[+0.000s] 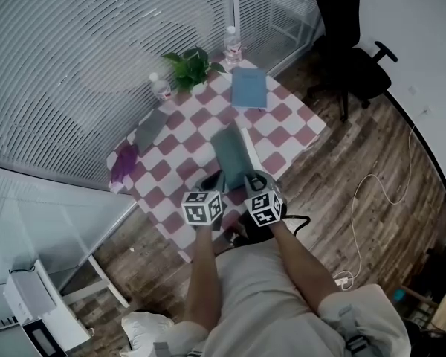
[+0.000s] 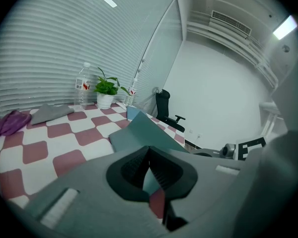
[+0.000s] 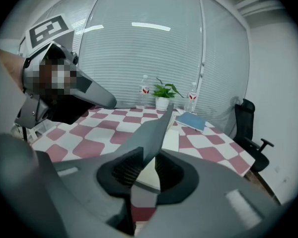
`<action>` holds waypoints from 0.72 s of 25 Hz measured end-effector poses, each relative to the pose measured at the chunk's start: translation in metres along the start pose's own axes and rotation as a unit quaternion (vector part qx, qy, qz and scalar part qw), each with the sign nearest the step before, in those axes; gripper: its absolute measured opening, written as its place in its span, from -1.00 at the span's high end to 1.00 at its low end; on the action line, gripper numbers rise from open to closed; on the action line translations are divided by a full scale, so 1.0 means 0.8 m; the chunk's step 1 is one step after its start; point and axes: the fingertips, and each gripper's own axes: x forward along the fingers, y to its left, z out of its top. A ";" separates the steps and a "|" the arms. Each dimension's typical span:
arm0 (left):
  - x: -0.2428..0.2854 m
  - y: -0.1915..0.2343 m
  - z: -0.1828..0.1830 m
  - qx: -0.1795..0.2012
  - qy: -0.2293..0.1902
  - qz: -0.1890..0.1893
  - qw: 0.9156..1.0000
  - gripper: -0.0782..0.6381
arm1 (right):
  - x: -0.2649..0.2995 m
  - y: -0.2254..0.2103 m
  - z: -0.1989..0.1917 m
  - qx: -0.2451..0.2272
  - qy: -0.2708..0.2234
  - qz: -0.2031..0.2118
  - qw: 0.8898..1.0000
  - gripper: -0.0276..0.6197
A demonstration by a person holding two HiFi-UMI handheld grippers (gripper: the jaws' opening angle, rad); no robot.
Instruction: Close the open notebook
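A grey-green notebook point(image 1: 229, 151) lies mid-table on the red-and-white checked cloth point(image 1: 282, 136). Its cover stands raised and tilted point(image 3: 154, 128), and a white page point(image 3: 171, 139) shows to its right. My right gripper point(image 1: 253, 178) is at the notebook's near end. Its jaws point(image 3: 146, 167) are open with the cover's edge between them, against the left pad and with a gap to the right pad. My left gripper point(image 1: 212, 180) is beside it on the left, with its tips point(image 2: 149, 150) shut. The cover point(image 2: 139, 133) rises just beyond them, and I cannot see anything pinched.
At the table's far end are a blue book point(image 1: 249, 88), a potted plant point(image 1: 192, 67) and two water bottles point(image 1: 233, 44) point(image 1: 160, 86). A grey cloth point(image 1: 150, 129) and a purple cloth point(image 1: 124, 163) lie on the left side. A black office chair point(image 1: 349, 43) stands to the right.
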 end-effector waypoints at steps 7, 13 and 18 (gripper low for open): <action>-0.006 -0.006 -0.017 0.015 0.015 0.007 1.000 0.76 | 0.010 -0.012 -0.021 0.066 0.015 0.007 0.998 0.64; -0.018 -0.011 -0.028 0.027 0.024 0.007 0.999 0.76 | 0.011 -0.017 -0.032 0.105 0.030 0.003 0.994 0.58; -0.030 -0.009 -0.030 0.025 0.014 0.013 0.999 0.76 | 0.006 -0.019 -0.028 0.110 0.020 -0.007 0.994 0.55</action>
